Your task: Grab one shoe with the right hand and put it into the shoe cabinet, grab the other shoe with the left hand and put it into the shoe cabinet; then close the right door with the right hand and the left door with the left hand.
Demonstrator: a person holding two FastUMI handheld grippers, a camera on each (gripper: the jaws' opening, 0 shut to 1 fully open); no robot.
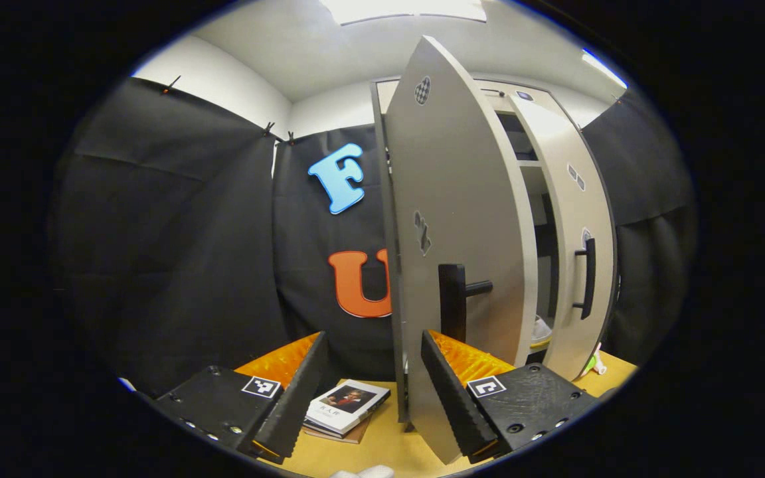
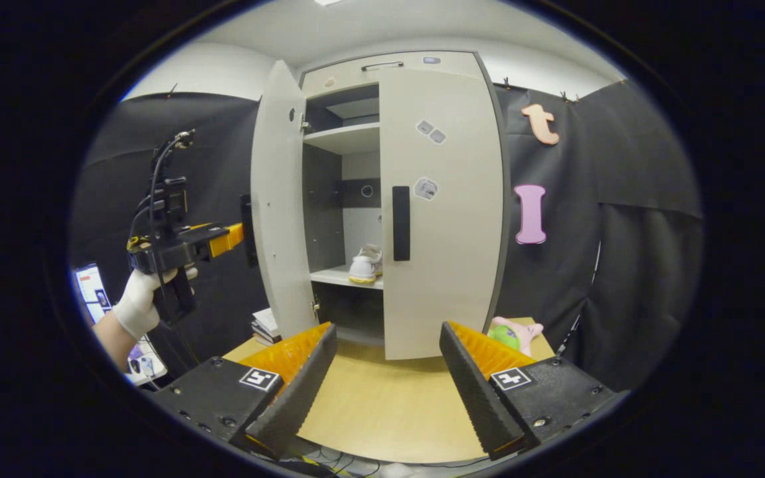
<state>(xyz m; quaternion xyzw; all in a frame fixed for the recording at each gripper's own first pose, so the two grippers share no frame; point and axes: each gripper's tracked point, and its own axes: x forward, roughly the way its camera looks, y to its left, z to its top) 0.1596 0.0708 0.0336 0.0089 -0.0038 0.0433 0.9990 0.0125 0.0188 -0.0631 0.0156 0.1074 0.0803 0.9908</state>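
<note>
The shoe cabinet [image 2: 356, 73] stands at the back of the table. Its right door [image 2: 445, 219] lies flush and looks shut, black handle [image 2: 400, 222] on it. The left door [image 2: 283, 199] stands wide open. A white shoe [image 2: 366, 264] rests on the middle shelf; a sliver of it [image 1: 542, 330] shows in the left gripper view. My left gripper [image 1: 373, 335] is open at the outer face of the left door [image 1: 462, 219], whose lower edge runs between the fingers, near the door's handle [image 1: 452, 299]. A gloved hand [image 2: 137, 302] holds that gripper [image 2: 226, 240]. My right gripper [image 2: 389, 358] hangs open and empty before the cabinet.
A small stack of books [image 1: 346, 408] lies on the wooden table [image 2: 382, 405] left of the cabinet. A pink and green soft toy [image 2: 512, 335] sits at the cabinet's right foot. A lit screen [image 2: 93, 292] is at the far left.
</note>
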